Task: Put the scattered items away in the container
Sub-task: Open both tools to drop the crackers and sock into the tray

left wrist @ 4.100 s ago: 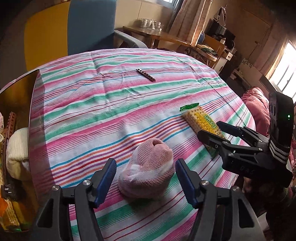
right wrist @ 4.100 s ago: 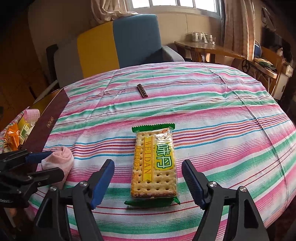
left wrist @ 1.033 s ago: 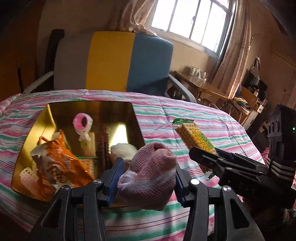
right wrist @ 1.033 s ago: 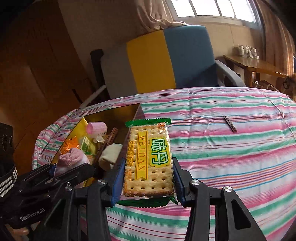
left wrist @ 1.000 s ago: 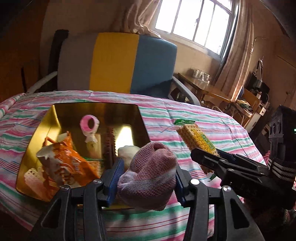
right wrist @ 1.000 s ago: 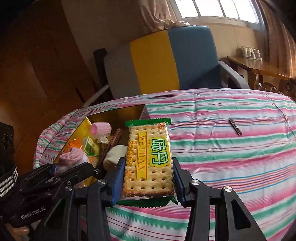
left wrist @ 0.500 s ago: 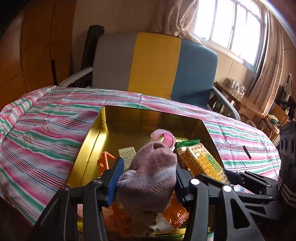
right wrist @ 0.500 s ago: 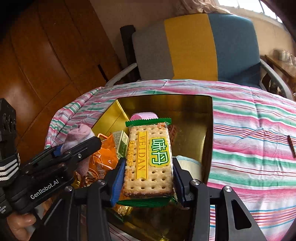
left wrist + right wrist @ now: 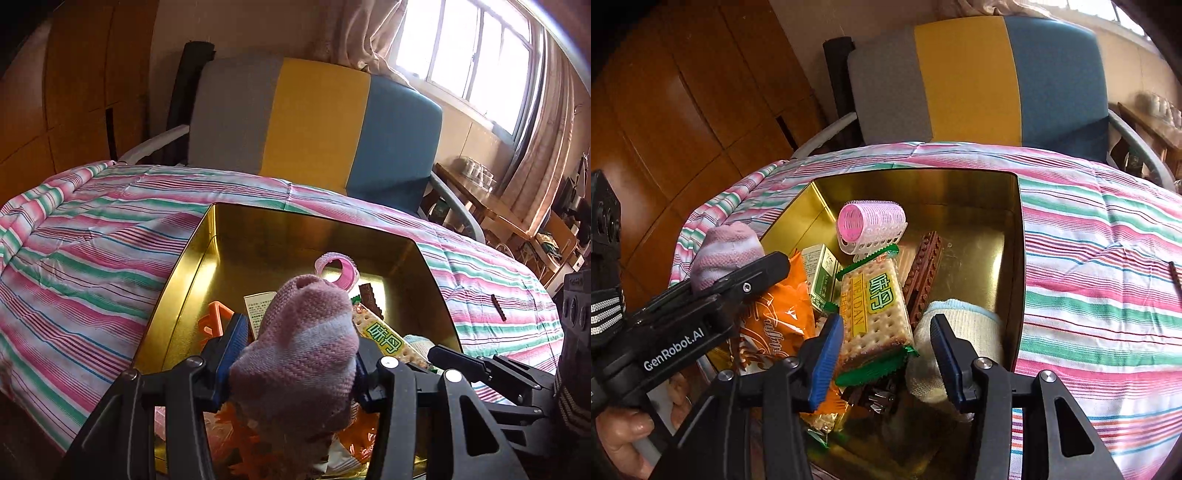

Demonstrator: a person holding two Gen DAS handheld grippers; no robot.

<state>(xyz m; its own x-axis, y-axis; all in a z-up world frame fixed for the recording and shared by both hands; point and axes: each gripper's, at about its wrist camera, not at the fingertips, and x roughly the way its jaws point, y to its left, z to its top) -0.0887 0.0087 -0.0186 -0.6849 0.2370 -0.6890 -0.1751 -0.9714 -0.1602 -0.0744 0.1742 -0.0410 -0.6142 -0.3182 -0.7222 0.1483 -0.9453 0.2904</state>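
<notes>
The left gripper (image 9: 295,354) clenches the sock (image 9: 303,354) over the tin (image 9: 192,258). The right gripper (image 9: 886,354), jaws just parting, drops the crackers (image 9: 873,310) inside; the sock could snag.

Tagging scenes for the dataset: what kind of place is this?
Most likely a lived-in home room, living or dining. An upholstered armchair stands behind a table under a striped cloth, curtains hang at a window, and a side table with cups sits by the wall.
</notes>
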